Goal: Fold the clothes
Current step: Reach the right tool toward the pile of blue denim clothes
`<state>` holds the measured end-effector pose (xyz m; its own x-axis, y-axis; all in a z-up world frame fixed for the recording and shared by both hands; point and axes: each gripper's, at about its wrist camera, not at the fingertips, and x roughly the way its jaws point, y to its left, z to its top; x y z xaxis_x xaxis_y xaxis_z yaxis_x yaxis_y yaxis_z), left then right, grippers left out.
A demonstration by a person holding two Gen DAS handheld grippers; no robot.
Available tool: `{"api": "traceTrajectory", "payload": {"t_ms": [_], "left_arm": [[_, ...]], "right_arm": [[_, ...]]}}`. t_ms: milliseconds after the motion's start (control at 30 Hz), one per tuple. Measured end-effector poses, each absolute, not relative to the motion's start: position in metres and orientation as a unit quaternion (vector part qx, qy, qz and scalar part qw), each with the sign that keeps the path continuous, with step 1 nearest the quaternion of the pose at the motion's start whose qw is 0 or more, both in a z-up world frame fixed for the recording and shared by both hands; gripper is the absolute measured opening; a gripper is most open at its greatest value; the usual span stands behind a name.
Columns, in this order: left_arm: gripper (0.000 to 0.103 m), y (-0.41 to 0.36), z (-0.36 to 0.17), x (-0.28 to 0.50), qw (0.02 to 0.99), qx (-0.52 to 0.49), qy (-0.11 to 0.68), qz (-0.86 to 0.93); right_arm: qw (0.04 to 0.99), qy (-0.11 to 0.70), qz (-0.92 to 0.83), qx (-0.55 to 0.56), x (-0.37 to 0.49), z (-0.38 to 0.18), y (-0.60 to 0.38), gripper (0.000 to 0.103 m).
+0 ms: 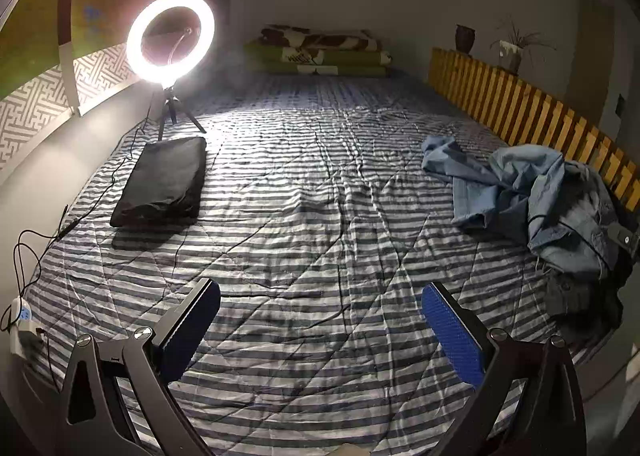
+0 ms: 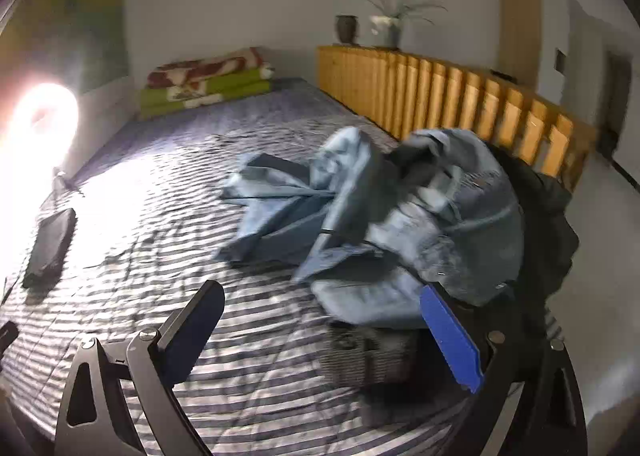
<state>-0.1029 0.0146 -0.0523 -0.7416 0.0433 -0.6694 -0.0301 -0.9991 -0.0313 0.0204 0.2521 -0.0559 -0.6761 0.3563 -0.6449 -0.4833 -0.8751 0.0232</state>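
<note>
A crumpled heap of blue denim clothes (image 1: 532,195) lies at the right side of the striped bed cover (image 1: 300,215), close to the wooden slat rail. My left gripper (image 1: 320,292) hovers open over the bare stripes, well to the left of the heap, with nothing between its blue pads. In the right wrist view the same heap (image 2: 380,207) fills the middle, with a dark garment (image 2: 548,223) under its right side. My right gripper (image 2: 320,296) is open just in front of the heap's near edge, its right finger (image 2: 448,336) next to the fabric, holding nothing.
A lit ring light on a tripod (image 1: 170,39) stands at the bed's left, with a black flat pouch (image 1: 164,179) and cables (image 1: 36,248) beside it. Folded blankets (image 1: 320,49) lie at the far end. The wooden slat rail (image 1: 520,103) bounds the right side, with pots on it.
</note>
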Motion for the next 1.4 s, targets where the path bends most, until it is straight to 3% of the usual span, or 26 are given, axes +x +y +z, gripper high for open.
{"api": "traceTrajectory", "payload": {"t_ms": [333, 767, 1400], "left_arm": [[0.102, 0.003, -0.036, -0.083, 0.002, -0.338, -0.011, 0.941], [0.102, -0.010, -0.027, -0.068, 0.000, -0.331, -0.019, 0.944], [0.102, -0.016, -0.060, -0.063, -0.009, -0.364, -0.015, 0.931]], "right_arm": [[0.165, 0.058, 0.935, -0.308, 0.019, -0.036, 0.177, 0.097], [0.122, 0.063, 0.937, -0.320, 0.020, -0.041, 0.141, 0.097], [0.089, 0.058, 0.930, -0.352, 0.021, -0.072, 0.106, 0.097]]}}
